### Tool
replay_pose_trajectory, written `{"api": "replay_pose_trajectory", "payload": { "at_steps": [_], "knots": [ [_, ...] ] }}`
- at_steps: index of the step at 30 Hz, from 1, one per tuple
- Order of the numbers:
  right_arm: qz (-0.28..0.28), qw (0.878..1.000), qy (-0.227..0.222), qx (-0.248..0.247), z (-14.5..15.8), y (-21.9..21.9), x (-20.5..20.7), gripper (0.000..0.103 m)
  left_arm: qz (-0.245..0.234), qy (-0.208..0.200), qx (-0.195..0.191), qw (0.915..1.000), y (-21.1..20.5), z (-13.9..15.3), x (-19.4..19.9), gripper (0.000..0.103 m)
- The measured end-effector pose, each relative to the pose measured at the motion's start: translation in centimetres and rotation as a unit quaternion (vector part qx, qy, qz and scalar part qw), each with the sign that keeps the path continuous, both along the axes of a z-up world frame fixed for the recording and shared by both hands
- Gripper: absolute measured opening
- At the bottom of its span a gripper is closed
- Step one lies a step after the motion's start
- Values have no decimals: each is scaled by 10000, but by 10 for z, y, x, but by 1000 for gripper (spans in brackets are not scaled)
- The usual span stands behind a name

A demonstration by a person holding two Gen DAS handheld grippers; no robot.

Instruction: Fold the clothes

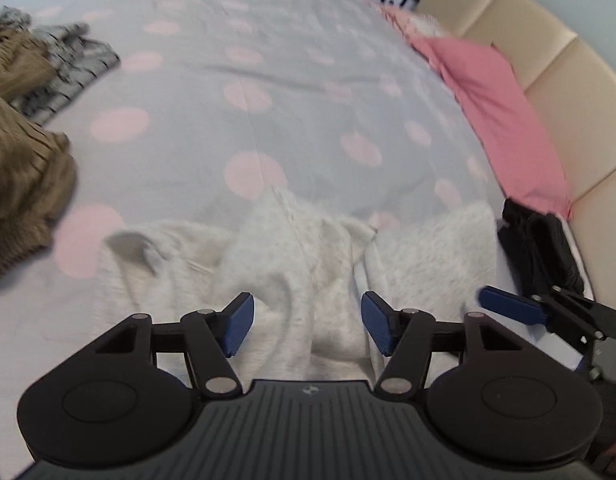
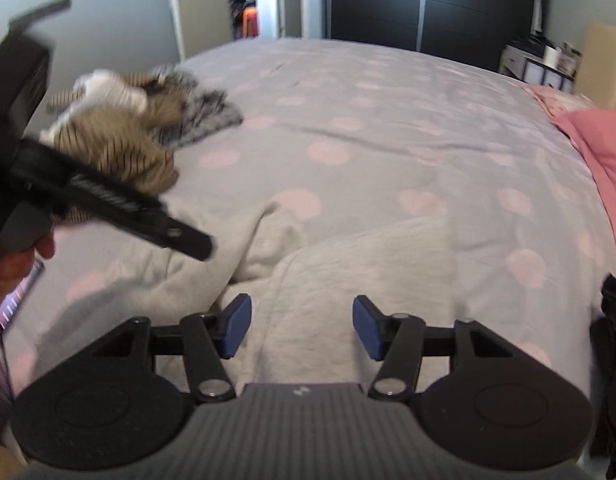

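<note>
A crumpled white fleecy garment (image 1: 292, 248) lies on the near part of the bed, and the right wrist view shows it too (image 2: 348, 264). My left gripper (image 1: 306, 324) hangs just above it, open, blue pads apart, with only cloth showing beneath the gap. My right gripper (image 2: 302, 324) stands open in the same way over the garment's right half. One blue finger of the right gripper (image 1: 508, 304) shows at the right edge of the left wrist view. The left gripper's black body (image 2: 108, 204), held by a hand, crosses the left of the right wrist view.
The bed cover (image 1: 268, 40) is grey with pink dots. A pile of brown striped and grey clothes (image 1: 24, 184) (image 2: 120, 148) lies at the left. A pink pillow (image 1: 496, 116) rests against a beige headboard (image 1: 548, 52), with a black folded garment (image 1: 540, 248) beside it.
</note>
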State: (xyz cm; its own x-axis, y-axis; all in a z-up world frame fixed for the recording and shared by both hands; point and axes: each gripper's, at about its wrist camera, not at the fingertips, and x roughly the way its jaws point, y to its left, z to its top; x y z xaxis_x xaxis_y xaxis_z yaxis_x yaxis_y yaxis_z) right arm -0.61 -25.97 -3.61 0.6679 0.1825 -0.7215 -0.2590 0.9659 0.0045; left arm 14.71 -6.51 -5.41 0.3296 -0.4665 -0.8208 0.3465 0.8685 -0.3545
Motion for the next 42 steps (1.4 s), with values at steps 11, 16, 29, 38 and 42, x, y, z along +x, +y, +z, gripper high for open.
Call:
{"api": "replay_pose_trajectory", "payload": {
  "at_steps": [11, 16, 29, 38, 42],
  "knots": [
    [303, 9966, -59, -765, -48, 32, 14, 25, 506, 118, -16, 9986, 8, -48, -8, 26],
    [-145, 9995, -2, -283, -37, 3, 12, 8, 685, 147, -280, 9972, 32, -43, -11, 4],
    [-1798, 9698, -1387, -893, 87, -114, -69, 5, 1516, -1314, -611, 9778, 143, 108, -33, 3],
    [-2488, 9604, -680, -1051, 75, -188, -132, 5, 1723, -1382, 138, 9752, 205, 139, -80, 3],
    [-2832, 9508, 127, -1249, 37, -216, -123, 0, 1687, -490, 662, 9822, 215, 87, -85, 3]
  ]
}}
